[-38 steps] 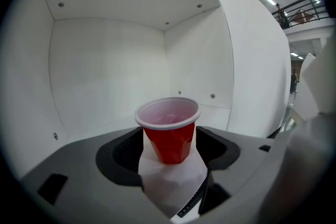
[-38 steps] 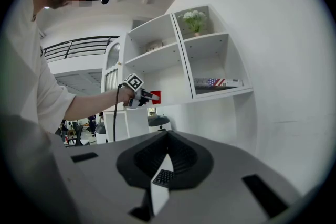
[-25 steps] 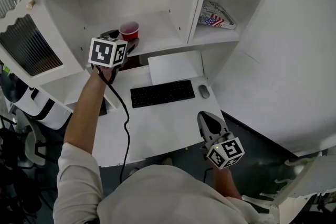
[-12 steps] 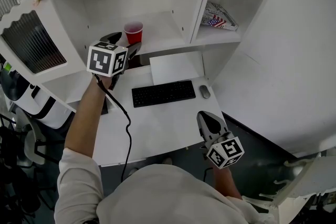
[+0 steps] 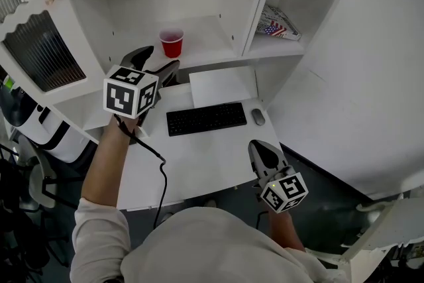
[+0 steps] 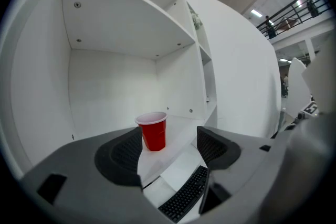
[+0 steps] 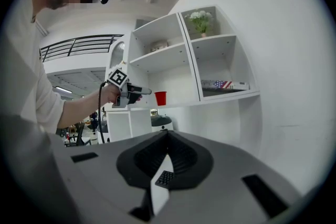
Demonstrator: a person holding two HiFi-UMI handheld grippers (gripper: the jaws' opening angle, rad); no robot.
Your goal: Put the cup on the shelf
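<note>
A red cup stands upright on the white shelf, apart from both grippers. My left gripper hovers just in front of the shelf edge, open, with nothing between its fingers. In the left gripper view the red cup shows beyond the gap of my left gripper, a short way ahead on the shelf board. My right gripper hangs low over the front right of the desk, shut and empty. From the right gripper view the red cup and the left gripper appear far off beyond the right gripper.
On the white desk lie a black keyboard, a mouse and a white pad. A flag-printed booklet lies in the right shelf bay. A cable trails from the left gripper.
My left gripper has drawn back from the cup, away from the shelf and toward the person. The cup stays put on the shelf. The right gripper has not moved.
</note>
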